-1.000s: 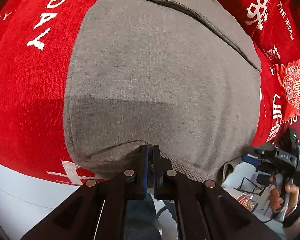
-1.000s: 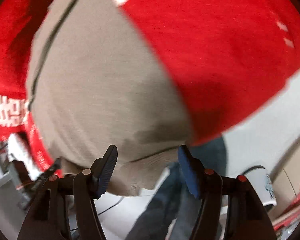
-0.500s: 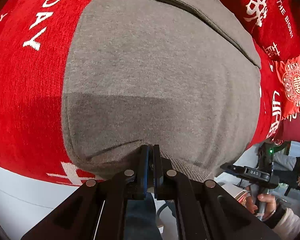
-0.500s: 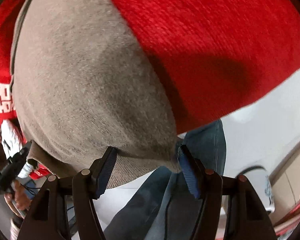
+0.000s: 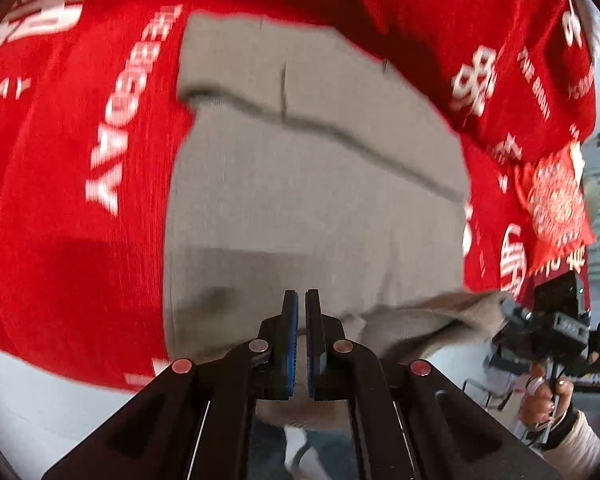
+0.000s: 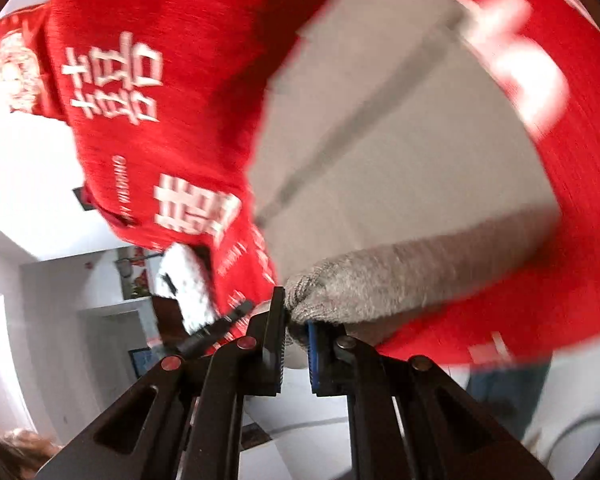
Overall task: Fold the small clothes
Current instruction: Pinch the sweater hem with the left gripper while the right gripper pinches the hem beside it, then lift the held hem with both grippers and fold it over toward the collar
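A grey knit garment [image 5: 312, 200] lies on a red cloth [image 5: 60, 220] with white lettering. Its far part is folded over, leaving a ridge across it. My left gripper [image 5: 301, 300] is shut on the garment's near hem. In the right wrist view my right gripper [image 6: 296, 320] is shut on the other near corner of the grey garment [image 6: 420, 272], which is bunched and lifted off the red cloth [image 6: 160, 120]. The right gripper also shows in the left wrist view [image 5: 540, 328], at the garment's right corner.
The red cloth covers a white table whose edge [image 5: 40, 408] shows at the lower left. A red patterned pouch [image 5: 556, 204] lies at the right. The person's jeans [image 6: 504, 392] are below the table edge. A room with doors is behind [image 6: 60, 320].
My right gripper was open beside the hem; it has closed on the garment's corner and raised it. Both grippers have pulled back and up, so the near hem is lifting off the cloth.
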A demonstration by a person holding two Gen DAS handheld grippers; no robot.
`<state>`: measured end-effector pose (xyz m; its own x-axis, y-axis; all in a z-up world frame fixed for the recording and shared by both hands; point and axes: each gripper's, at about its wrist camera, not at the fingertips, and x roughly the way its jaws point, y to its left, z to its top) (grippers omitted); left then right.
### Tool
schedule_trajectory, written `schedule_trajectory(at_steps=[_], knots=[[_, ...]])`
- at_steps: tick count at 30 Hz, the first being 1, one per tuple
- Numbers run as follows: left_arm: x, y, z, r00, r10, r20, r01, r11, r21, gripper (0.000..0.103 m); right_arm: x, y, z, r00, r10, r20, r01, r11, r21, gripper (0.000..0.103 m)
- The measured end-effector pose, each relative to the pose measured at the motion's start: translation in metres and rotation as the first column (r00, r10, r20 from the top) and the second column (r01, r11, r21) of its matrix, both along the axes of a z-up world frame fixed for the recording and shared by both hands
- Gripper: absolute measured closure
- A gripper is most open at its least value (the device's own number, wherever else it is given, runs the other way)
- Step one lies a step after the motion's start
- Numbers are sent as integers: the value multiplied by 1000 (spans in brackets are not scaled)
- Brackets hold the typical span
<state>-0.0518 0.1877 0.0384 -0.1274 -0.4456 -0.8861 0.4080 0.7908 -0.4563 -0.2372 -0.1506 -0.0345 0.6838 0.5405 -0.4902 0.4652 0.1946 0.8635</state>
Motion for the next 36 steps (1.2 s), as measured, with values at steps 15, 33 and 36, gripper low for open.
schedule_trajectory(at_steps=[15, 33, 36], knots=[[78, -37, 2, 990, -30, 135, 4, 982, 188, 98, 98, -73, -7, 997, 70, -12, -70, 998, 9, 93], [30, -66, -45, 984, -149, -98, 171, 946, 276, 98, -2, -83, -71, 952, 175, -252, -149, 982, 117, 93], [23, -66, -43, 982, -157, -107, 181, 947, 265, 70, -21, -78, -86, 937, 157, -311, -123, 984, 127, 93]])
